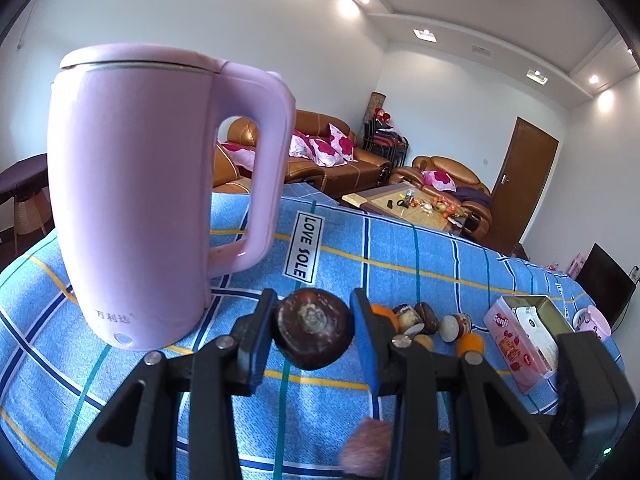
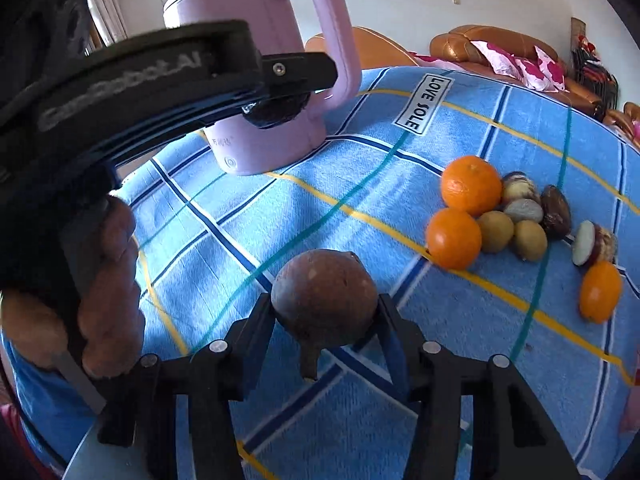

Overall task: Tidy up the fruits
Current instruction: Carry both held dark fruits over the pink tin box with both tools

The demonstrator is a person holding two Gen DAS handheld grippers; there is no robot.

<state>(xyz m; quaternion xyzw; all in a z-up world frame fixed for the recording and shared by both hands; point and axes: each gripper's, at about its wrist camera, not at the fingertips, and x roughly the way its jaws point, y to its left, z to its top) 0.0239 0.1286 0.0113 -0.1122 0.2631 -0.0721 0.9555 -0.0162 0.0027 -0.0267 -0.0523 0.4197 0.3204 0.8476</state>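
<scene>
Left tongs [image 1: 313,330] clamped on a dark round fruit [image 1: 313,328], held above the blue plaid cloth [image 1: 400,248] over the counter, just right of the pink kettle [image 1: 136,196]. Right tongs [image 2: 325,312] clamped on a brown fruit [image 2: 325,298], stem down, clear of the cloth. Fruit pile [image 2: 508,216] with oranges sits toward the counter's right edge. Pink tin [image 1: 524,340] beyond it.

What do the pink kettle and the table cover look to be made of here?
Pink kettle: likely plastic, smooth satin shell with soft highlights; a thin metallic band shows under the lid. Table cover: woven or terry-like fabric, matte, fine ribbed texture, with a sewn-on label.
</scene>
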